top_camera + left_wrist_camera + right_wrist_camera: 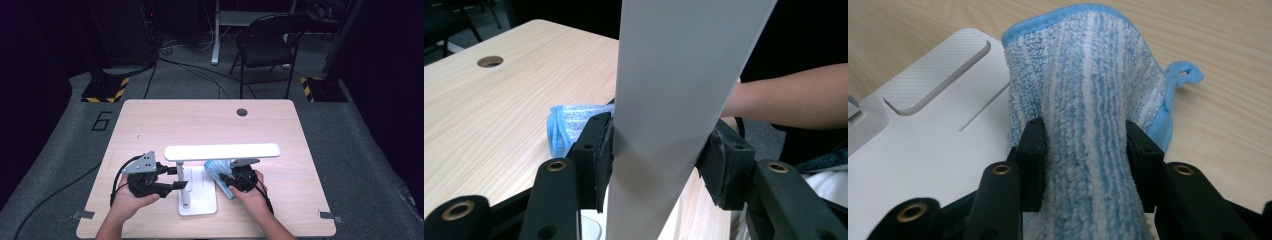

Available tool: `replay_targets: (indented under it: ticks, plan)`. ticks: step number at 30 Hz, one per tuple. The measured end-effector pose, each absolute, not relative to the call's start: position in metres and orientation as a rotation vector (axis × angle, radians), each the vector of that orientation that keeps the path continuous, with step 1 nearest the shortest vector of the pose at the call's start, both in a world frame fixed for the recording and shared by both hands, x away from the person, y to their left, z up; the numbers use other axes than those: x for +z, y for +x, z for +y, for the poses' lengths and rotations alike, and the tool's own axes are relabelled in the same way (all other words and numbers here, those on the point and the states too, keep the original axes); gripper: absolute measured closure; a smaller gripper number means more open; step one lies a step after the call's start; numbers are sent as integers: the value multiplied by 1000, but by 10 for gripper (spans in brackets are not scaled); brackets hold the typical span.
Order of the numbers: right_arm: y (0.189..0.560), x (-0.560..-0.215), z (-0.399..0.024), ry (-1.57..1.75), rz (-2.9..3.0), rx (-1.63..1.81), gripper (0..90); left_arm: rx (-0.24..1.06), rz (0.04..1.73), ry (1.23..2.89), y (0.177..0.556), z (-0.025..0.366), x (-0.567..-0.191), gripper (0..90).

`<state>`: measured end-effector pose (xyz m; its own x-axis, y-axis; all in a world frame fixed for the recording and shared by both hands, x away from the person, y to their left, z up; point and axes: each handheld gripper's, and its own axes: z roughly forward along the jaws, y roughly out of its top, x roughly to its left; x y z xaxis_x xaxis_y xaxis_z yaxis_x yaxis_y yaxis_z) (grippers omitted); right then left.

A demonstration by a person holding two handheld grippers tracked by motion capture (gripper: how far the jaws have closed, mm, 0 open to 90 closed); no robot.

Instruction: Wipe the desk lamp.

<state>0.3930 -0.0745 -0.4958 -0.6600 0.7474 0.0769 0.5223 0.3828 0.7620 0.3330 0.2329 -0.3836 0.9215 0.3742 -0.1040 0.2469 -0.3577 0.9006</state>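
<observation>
Desk lamp [200,172], white: flat base [202,197] at 6 o'clock on the table, thin upright post [183,182], long light bar [223,151] level across the centre, lit. In the left gripper view, a flat white part of the lamp [674,100] between the two black pads, both pressed against it.

Cloth [218,172], blue-and-white striped terry, bunched; lies at 3 o'clock of the lamp post, partly over the base edge, under the light bar. In the right gripper view, cloth [1088,115] with blue hem and small loop, draped onto the white base [923,150].

Left gripper [175,177]: held in left hand [132,197] at 9 o'clock of the lamp, clamped on the lamp. Grey three-cornered plate on top, black cable trailing toward 7 o'clock.

Right gripper [225,175]: held in right hand [247,190] at 3 o'clock of the lamp base, pads pinching the cloth from both sides.

Table [150,125]: light wood-grain top, rounded corners, round cable hole [242,112] at 12 o'clock, far half bare.

Room: dim. Grey carpet-like floor [65,150] with the figure 6 [102,121] at 10 o'clock of the table. Black folding chair [267,47] at 12 o'clock beyond the table. Two stand feet with yellow-black hazard stripes [105,92] at 10 and 2 o'clock. Loose cables across the floor behind.
</observation>
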Motion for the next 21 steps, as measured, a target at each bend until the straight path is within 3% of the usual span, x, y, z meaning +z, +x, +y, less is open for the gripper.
replay_targets:
  ticks: [21]
  plan:
    - [389, -495, -90, 1168, 2295, 1108, 594, 233, 481, 1964, 340, 200, -382, 519]
